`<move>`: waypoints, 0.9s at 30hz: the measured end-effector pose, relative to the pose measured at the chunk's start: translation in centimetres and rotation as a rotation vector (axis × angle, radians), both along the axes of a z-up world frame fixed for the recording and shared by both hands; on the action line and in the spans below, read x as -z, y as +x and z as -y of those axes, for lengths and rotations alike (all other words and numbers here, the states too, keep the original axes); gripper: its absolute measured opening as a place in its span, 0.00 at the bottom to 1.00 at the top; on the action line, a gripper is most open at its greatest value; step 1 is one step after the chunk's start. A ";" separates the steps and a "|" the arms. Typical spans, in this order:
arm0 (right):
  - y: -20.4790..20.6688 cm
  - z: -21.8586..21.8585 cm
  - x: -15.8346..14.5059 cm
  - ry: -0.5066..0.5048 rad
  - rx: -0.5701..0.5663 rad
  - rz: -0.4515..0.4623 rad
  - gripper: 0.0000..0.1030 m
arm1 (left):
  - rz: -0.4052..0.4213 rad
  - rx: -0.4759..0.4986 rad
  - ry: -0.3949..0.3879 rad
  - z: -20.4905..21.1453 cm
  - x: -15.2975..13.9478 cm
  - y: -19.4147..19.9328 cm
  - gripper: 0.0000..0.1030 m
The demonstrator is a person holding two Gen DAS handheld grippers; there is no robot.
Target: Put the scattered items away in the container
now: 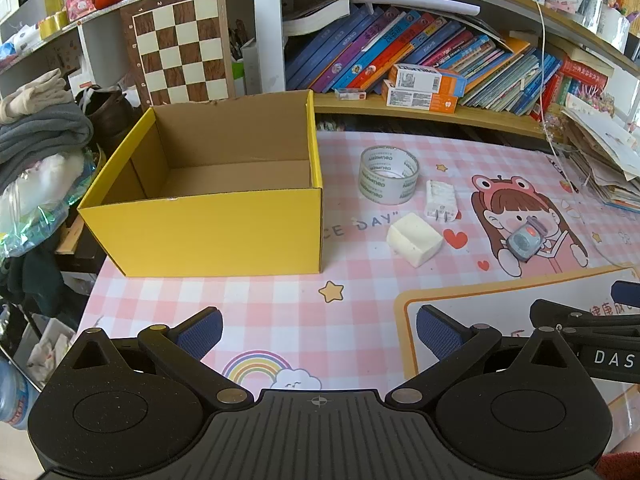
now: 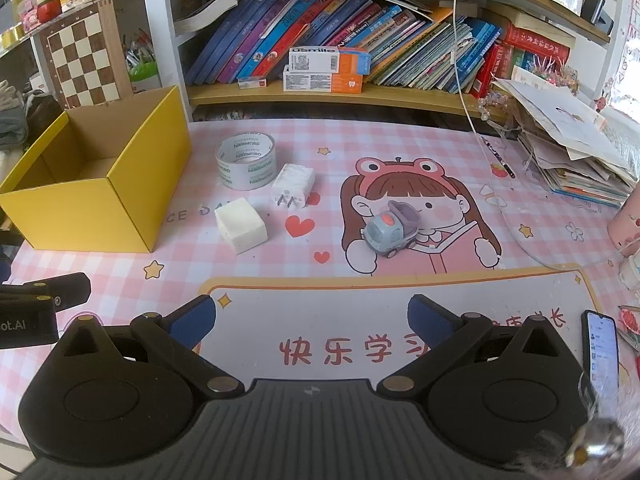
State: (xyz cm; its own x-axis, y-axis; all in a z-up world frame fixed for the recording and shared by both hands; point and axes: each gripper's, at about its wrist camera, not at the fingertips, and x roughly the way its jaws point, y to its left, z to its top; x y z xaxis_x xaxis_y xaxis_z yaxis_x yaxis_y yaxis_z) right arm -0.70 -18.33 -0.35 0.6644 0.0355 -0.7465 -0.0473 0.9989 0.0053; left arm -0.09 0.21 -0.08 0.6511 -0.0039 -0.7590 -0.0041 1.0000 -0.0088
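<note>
Since the yellow cardboard box sits empty beside the tape roll, foam block, charger plug and toy car, both the left gripper and right gripper hover with fingers spread wide, holding nothing, seemingly ready to begin.

Both views are evenly and brightly lit by soft daylight. Short, faint shadows are cast beside the yellow box. Straight shelf lines are bent by fisheye distortion and corners are darkened. A blurred object is seen at the right view's lower-right edge.

Left claw jaws wide apart, nothing between blue pads, low over counter; right claw likewise spread wide, empty, level alongside
</note>
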 end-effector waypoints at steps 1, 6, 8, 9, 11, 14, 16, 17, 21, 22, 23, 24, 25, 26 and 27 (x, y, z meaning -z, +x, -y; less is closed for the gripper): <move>-0.1 0.0 0.0 0.000 -0.001 0.000 1.00 | 0.000 0.000 0.000 0.0 0.0 0.0 1.00; 0.1 -0.1 0.1 -0.001 -0.002 -0.005 1.00 | 0.000 0.004 0.000 0.1 0.0 0.0 1.00; 0.2 -0.1 0.1 0.000 -0.003 -0.007 1.00 | 0.000 0.004 0.000 0.1 0.0 0.0 1.00; 0.1 -0.1 0.1 0.000 -0.003 -0.007 1.00 | -0.001 0.005 0.001 0.0 0.0 0.2 1.00; 0.2 -0.1 0.0 -0.002 -0.004 -0.008 1.00 | -0.001 0.005 0.001 0.0 -0.1 0.3 1.00; 0.3 -0.1 -0.2 -0.003 -0.007 -0.011 1.00 | 0.000 0.004 0.001 0.0 -0.2 0.2 1.00; 0.4 0.0 -0.2 -0.002 -0.008 -0.012 1.00 | 0.002 0.005 0.001 0.0 -0.2 0.1 1.00; 0.4 0.1 -0.2 -0.002 -0.008 -0.013 1.00 | 0.001 0.005 0.001 -0.1 -0.2 0.3 1.00; 0.4 0.1 -0.3 -0.003 -0.010 -0.013 1.00 | 0.002 0.003 0.002 -0.2 -0.2 0.3 1.00; 0.4 0.0 -0.2 -0.003 -0.010 -0.013 1.00 | 0.003 0.003 0.002 -0.2 -0.2 0.3 1.00; 0.4 0.0 -0.2 -0.003 -0.010 -0.013 1.00 | 0.002 0.003 0.002 -0.2 -0.2 0.3 1.00; 0.4 0.0 -0.2 -0.003 -0.010 -0.013 1.00 | 0.002 0.003 0.002 -0.2 -0.2 0.3 1.00; 0.4 0.0 -0.2 -0.003 -0.010 -0.013 1.00 | 0.002 0.002 0.002 -0.2 -0.2 0.3 1.00; 0.4 -0.1 -0.2 -0.004 -0.009 -0.013 1.00 | 0.002 0.001 0.002 -0.2 -0.2 0.3 1.00; 0.4 -0.1 -0.2 -0.004 -0.009 -0.013 1.00 | 0.002 0.000 0.002 -0.3 -0.2 0.3 1.00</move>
